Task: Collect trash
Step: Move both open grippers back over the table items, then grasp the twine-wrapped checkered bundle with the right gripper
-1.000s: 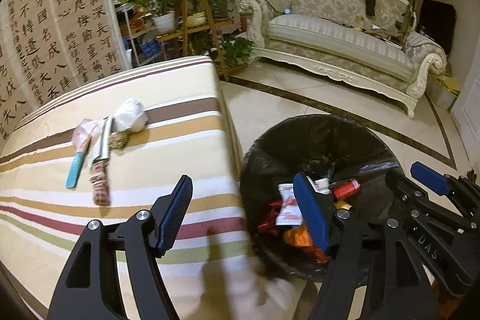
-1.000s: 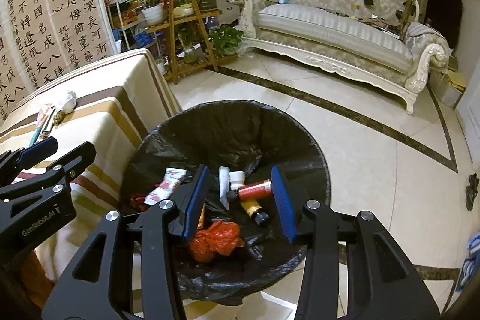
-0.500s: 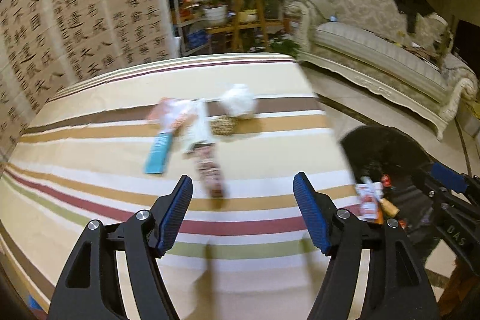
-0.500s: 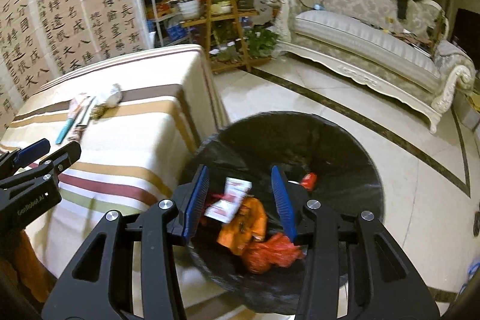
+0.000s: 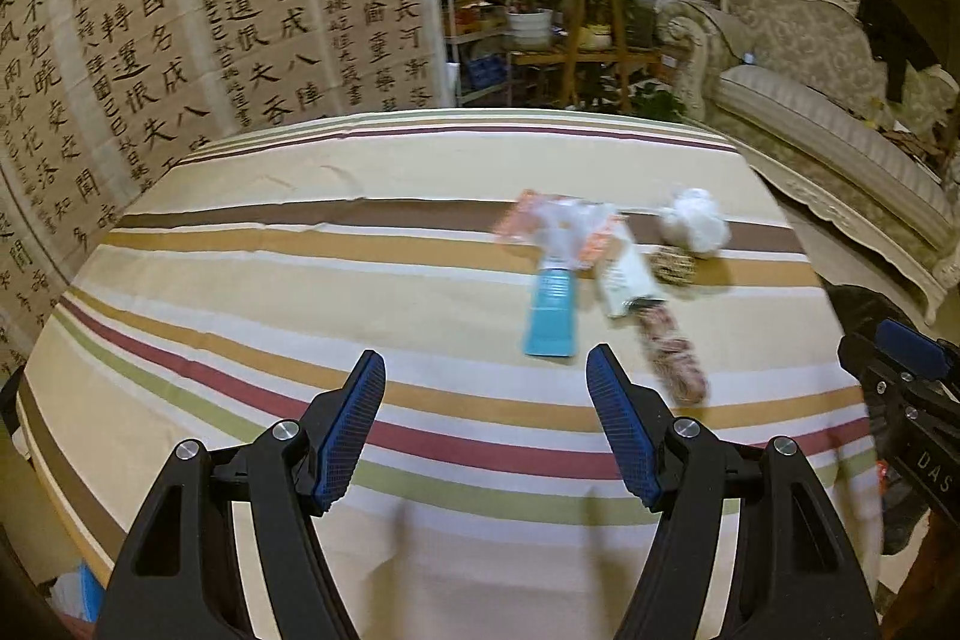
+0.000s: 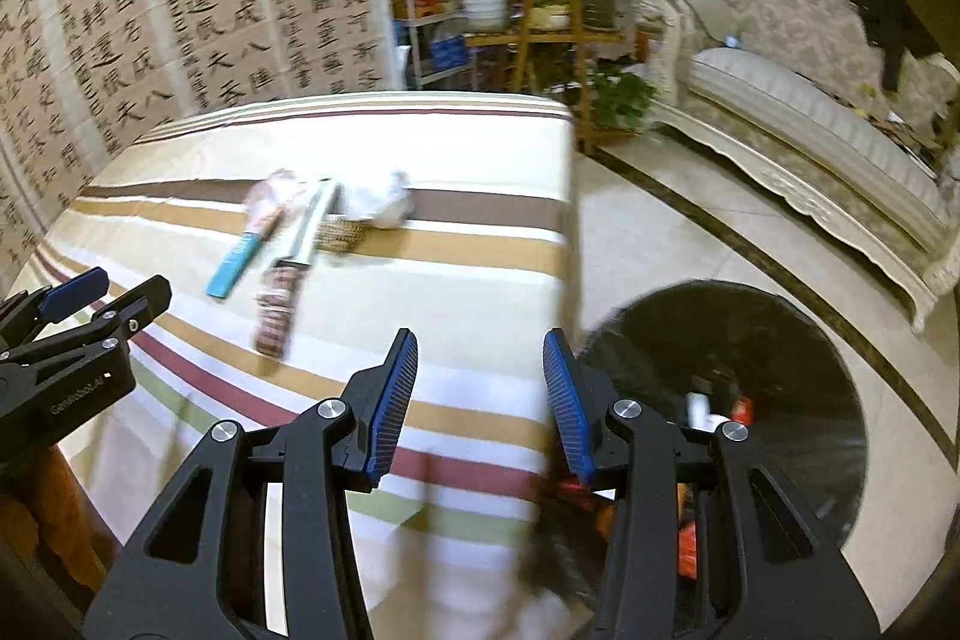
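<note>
The left gripper [image 5: 485,388] hangs over the striped tablecloth [image 5: 300,316] with its jaws apart and nothing between them. The right gripper [image 6: 480,376] is also empty, jaws apart but narrower, above the cloth's edge nearest the bin [image 6: 750,340].

Five pieces of trash lie clustered on the cloth, all on the side toward the bin. Nearest the left gripper is a blue tube [image 5: 549,319]; touching its far end is a crumpled pink-and-white wrapper [image 5: 555,226]. Just beside the tube, toward the bin, lies a white packet [image 5: 624,274], with a speckled stick wrapper [image 5: 672,352] running out from under it. Beyond them sits a white paper ball [image 5: 696,220], with a small woven brown piece [image 5: 675,268] against it.

The bin, lined with a black bag, stands on the floor beside the table. Only the right wrist view shows inside: a red item [image 6: 743,407], a white piece [image 6: 696,407] and orange scraps [image 6: 687,550], partly hidden behind the gripper. The left wrist view catches just the bin's dark edge.
</note>
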`<state>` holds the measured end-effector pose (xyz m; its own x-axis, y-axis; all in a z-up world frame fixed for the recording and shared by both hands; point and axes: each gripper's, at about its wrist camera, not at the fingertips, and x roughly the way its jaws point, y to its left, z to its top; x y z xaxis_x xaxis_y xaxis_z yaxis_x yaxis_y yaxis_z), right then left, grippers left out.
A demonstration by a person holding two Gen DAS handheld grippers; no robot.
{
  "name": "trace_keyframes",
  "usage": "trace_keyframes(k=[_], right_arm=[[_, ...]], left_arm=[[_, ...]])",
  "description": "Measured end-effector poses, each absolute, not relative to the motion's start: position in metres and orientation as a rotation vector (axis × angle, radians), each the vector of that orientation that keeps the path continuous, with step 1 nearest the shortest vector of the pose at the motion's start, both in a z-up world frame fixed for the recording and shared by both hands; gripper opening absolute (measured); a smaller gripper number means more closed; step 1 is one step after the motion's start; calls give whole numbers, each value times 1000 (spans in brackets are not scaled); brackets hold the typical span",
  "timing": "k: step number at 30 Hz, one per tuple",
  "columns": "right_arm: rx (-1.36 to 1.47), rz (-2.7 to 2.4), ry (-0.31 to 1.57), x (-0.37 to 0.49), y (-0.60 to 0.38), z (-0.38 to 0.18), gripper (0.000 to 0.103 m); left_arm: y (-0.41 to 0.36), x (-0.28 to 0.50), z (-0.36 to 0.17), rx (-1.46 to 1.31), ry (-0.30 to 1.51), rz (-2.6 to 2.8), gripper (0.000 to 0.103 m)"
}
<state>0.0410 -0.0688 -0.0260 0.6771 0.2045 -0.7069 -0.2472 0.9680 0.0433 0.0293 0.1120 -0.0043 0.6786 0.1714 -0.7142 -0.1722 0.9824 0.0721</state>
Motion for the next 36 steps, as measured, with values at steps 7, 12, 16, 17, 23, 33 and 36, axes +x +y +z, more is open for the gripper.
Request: trace_keyframes(k=[7,12,16,17,23,33,36], right_arm=[[-104,328,800,49,-19,-27,43],[-132,366,813,54,6,-31,43],[-151,381,826,59,21,-36,43],[-156,384,832,60,25,-38,42],[-177,397,866,66,34,-45,26],[-142,380,865,64,13,-44,18],[-127,361,862,66,1,-43,18]], left_arm=[[145,29,-11,-43,817,240,68],[165,29,-15,-64,830,274,68],[178,28,-19,-89,840,295,68],[180,28,-19,-92,842,297,68],[182,30,-22,-103,852,292,68],[164,40,-23,-91,866,236,68],[157,45,-22,-86,868,222,68]])
